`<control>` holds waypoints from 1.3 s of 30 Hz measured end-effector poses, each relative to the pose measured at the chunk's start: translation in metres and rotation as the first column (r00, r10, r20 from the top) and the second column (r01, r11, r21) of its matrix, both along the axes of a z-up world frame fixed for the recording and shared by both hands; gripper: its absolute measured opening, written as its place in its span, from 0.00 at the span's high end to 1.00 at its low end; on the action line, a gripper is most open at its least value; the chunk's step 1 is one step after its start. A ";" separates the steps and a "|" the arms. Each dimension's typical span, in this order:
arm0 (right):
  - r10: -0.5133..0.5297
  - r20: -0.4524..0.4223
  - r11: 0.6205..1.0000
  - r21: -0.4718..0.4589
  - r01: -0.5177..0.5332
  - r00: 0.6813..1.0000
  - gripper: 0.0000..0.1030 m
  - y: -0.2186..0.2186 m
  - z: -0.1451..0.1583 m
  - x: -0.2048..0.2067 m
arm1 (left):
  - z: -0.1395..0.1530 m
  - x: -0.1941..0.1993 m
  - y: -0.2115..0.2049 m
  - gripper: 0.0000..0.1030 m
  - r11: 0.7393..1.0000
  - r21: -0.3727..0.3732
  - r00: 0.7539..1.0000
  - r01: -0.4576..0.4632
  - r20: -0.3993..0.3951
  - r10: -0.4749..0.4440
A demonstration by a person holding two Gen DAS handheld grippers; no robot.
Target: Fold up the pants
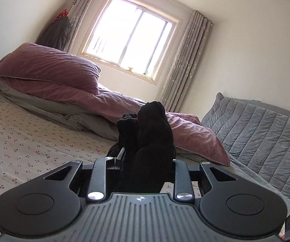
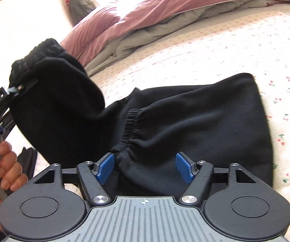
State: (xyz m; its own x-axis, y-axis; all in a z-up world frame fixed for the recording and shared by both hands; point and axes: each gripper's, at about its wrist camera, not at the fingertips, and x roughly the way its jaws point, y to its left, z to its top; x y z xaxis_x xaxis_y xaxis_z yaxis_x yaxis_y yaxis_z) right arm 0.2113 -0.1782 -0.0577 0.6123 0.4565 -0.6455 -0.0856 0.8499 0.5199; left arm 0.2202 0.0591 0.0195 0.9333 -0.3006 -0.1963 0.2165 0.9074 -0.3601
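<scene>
Black pants (image 2: 185, 121) lie on the cherry-print bed sheet (image 2: 225, 46). My left gripper (image 1: 139, 153) is shut on a bunched part of the pants (image 1: 149, 141) and holds it up off the bed; it also shows in the right wrist view (image 2: 17, 88), clamping the elastic waistband end at the left. My right gripper (image 2: 145, 167) is open, its blue pads (image 2: 105, 168) on either side of an elastic cuff (image 2: 131, 129) of the pants lying on the sheet.
A pink and grey duvet (image 1: 50, 70) is heaped at the far side of the bed. A grey quilted headboard cover (image 1: 256, 129) stands to the right. A window (image 1: 130, 38) with grey curtains is behind. A hand (image 2: 1, 171) grips the left tool's handle.
</scene>
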 end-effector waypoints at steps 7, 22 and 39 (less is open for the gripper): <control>-0.243 -0.110 0.961 0.106 0.255 0.964 0.33 -0.083 -0.013 -0.007 | 0.006 -0.002 -0.071 0.83 0.985 0.150 0.994 0.085 0.055 -0.094; -0.399 -0.163 0.876 0.222 0.428 0.902 0.32 -0.152 -0.016 -0.034 | -0.061 -0.032 -0.188 0.83 0.755 0.597 0.944 0.271 -0.010 -0.330; -0.402 -0.121 0.889 0.184 0.418 0.908 0.27 -0.162 -0.022 -0.036 | -0.074 -0.041 -0.155 0.64 0.606 0.473 0.769 0.639 -0.370 -0.522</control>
